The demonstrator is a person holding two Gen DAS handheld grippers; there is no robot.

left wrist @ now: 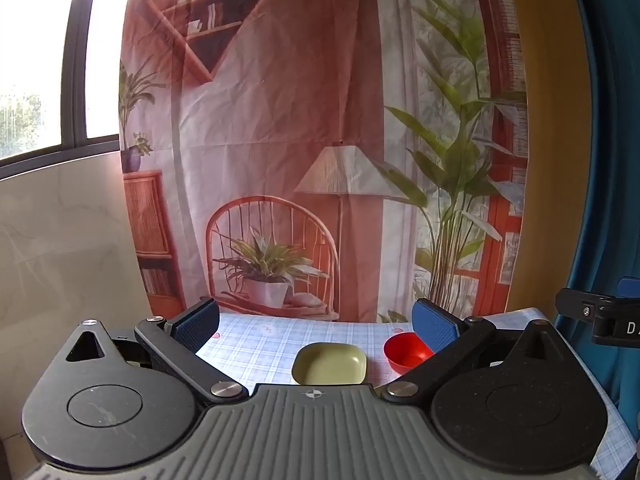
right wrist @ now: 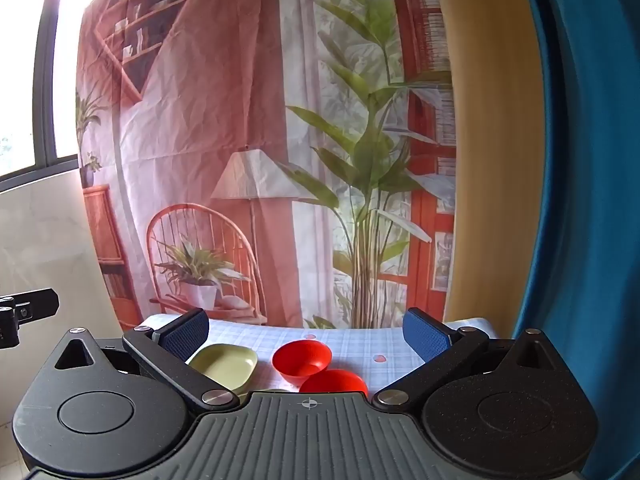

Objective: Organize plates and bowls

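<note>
A pale green square plate lies on the checked tablecloth, with a red bowl to its right. My left gripper is open and empty, held above and short of them. In the right wrist view the green plate lies at the left, one red bowl in the middle and a second red bowl nearer, partly hidden by the gripper body. A sliver of another green dish peeks beside it. My right gripper is open and empty above them.
A printed backdrop hangs behind the table's far edge. A blue curtain and a wooden panel stand at the right. A window is at the left. The other gripper's black body shows at the right edge.
</note>
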